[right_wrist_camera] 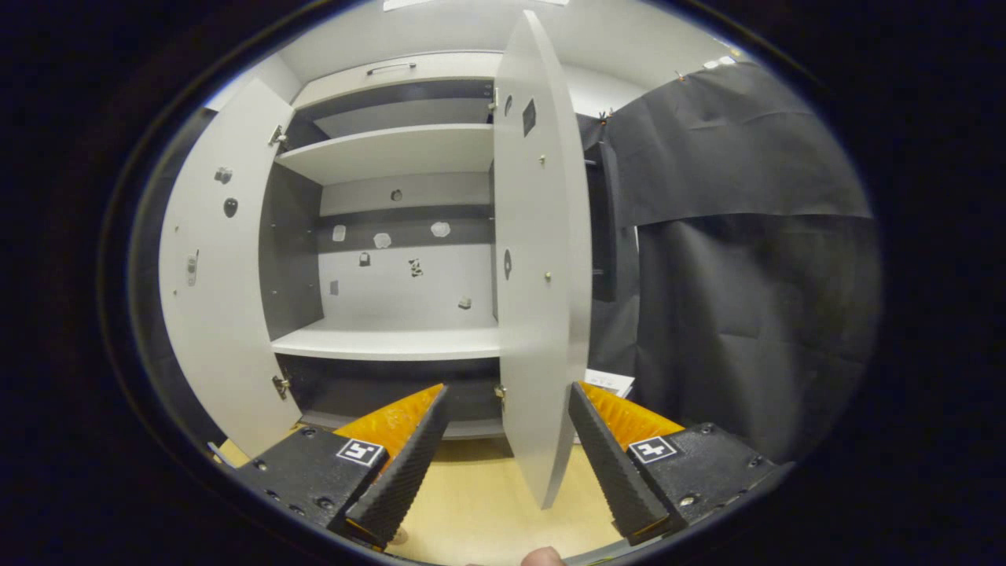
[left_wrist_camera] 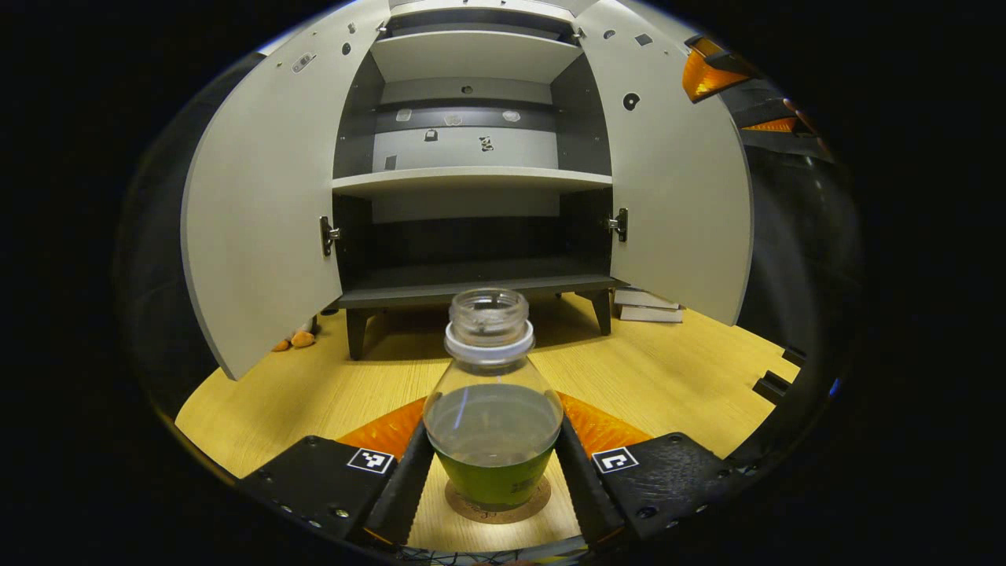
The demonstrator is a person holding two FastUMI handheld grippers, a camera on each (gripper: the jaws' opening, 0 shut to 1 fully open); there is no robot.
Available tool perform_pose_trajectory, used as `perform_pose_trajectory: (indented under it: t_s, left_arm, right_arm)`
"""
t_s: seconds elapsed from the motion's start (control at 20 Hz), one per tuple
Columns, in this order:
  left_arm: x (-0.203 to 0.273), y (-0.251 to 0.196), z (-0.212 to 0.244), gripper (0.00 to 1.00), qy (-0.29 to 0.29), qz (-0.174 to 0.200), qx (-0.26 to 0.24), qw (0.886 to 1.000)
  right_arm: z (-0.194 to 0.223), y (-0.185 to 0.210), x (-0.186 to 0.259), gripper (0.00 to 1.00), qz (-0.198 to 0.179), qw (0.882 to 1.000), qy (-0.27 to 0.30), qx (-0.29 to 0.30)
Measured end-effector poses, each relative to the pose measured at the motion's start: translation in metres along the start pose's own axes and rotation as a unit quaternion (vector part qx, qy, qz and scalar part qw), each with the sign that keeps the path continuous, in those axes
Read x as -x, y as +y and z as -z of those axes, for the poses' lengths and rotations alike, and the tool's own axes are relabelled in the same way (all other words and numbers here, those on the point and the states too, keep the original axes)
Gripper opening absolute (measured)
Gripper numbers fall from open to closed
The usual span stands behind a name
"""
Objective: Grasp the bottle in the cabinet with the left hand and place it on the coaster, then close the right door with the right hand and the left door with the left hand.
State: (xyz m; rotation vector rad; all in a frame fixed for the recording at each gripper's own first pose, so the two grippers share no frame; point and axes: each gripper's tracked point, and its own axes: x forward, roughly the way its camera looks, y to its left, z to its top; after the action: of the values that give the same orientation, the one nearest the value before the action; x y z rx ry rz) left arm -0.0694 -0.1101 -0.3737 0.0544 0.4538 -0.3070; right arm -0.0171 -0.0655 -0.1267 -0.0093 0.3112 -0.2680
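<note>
In the left gripper view, the bottle [left_wrist_camera: 493, 409] stands upright between the two fingers of the left gripper [left_wrist_camera: 493, 472], on the round coaster [left_wrist_camera: 498, 511] that lies on the wooden table [left_wrist_camera: 676, 377]. The bottle is clear, has no cap on its threaded neck, and holds a greenish liquid that fills only its lower part. Both fingers lie close along the sides of the bottle, but I cannot tell if they press on it or have just let it go. Most of the coaster is hidden under the bottle; only its front edge shows.

Ahead of this gripper stands the cabinet [left_wrist_camera: 471, 181] with both doors wide open. Its shelves carry nothing; on the back wall there are only some small marks, too small to make out. Under the cabinet, to the left, sits a small orange object [left_wrist_camera: 302, 339], partly hidden by the left door [left_wrist_camera: 259, 204]. To the right, near the cabinet leg, some flat white things [left_wrist_camera: 646, 306] are stacked.

In the right gripper view, the right gripper [right_wrist_camera: 503, 464] is spread open and holds nothing. The edge of the right door [right_wrist_camera: 542, 259] stands just ahead, between the two fingers, but apart from both. This door hides the right part of the cabinet interior. At the bottom edge a fingertip [right_wrist_camera: 542, 557] of the person shows, cut off.
</note>
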Motion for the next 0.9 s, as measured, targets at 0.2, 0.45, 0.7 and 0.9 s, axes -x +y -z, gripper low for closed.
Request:
perform_pose_trajectory:
  t_s: [0.2, 0.45, 0.7, 0.9]
  left_arm:
    - [0.005, 0.002, -0.005, 0.83, 0.007, -0.013, -0.004, 1.0]
    - [0.012, -0.005, -0.032, 0.88, -0.003, -0.01, -0.015, 1.0]
    - [0.016, -0.003, -0.071, 0.95, -0.017, -0.028, -0.011, 0.999]
    - [0.02, -0.008, -0.102, 0.95, -0.015, -0.027, -0.007, 1.0]
  right_arm:
    - [-0.005, -0.019, 0.004, 0.99, 0.008, 1.0, -0.004, -0.011]
    - [-0.021, -0.04, 0.009, 0.96, 0.004, 1.0, -0.019, -0.002]
    - [-0.039, -0.059, 0.005, 0.98, -0.004, 0.999, -0.039, 0.003]
    - [-0.055, -0.084, -0.004, 0.96, -0.003, 0.999, -0.053, -0.001]
